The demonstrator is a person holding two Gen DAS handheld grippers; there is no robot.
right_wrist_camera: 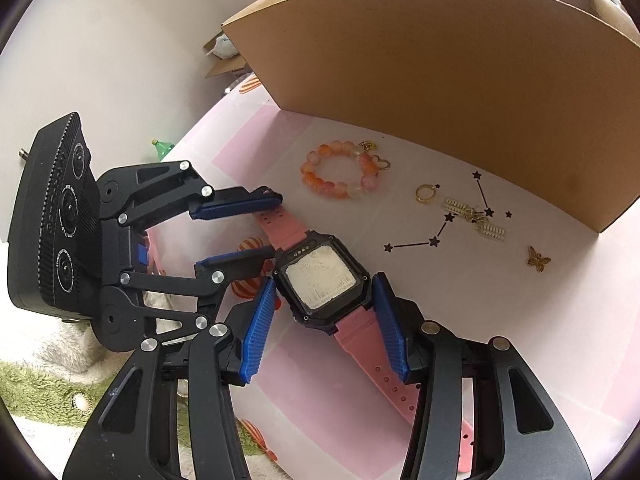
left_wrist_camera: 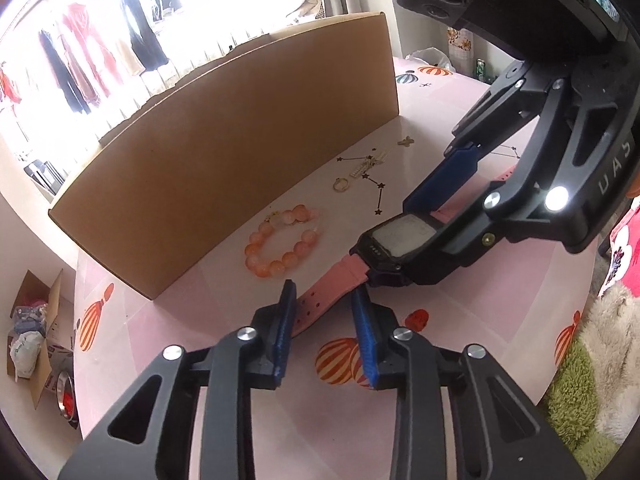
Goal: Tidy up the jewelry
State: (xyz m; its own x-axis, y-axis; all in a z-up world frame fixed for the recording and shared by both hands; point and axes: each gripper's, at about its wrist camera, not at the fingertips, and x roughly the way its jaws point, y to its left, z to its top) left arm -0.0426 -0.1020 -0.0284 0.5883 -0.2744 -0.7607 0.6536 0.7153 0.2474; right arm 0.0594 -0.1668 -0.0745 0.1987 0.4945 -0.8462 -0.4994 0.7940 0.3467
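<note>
A black square watch [right_wrist_camera: 322, 278] with a pink strap [right_wrist_camera: 404, 384] lies flat on the pink table; it also shows in the left wrist view [left_wrist_camera: 394, 238]. My right gripper [right_wrist_camera: 325, 292] is open, its blue pads on either side of the watch case. My left gripper [left_wrist_camera: 325, 294] is open around the far strap end [left_wrist_camera: 320, 304]; it also shows in the right wrist view [right_wrist_camera: 276, 226]. An orange bead bracelet [right_wrist_camera: 340, 176], a gold ring [right_wrist_camera: 425, 193], a gold chain piece [right_wrist_camera: 476, 220] and a butterfly charm [right_wrist_camera: 539, 258] lie near the box.
An open cardboard box [right_wrist_camera: 440, 80] stands on the table behind the jewelry, also in the left wrist view [left_wrist_camera: 224, 160]. The pink tablecloth [right_wrist_camera: 500, 320] has balloon and star prints. A green fluffy mat [left_wrist_camera: 580, 408] lies off the table edge.
</note>
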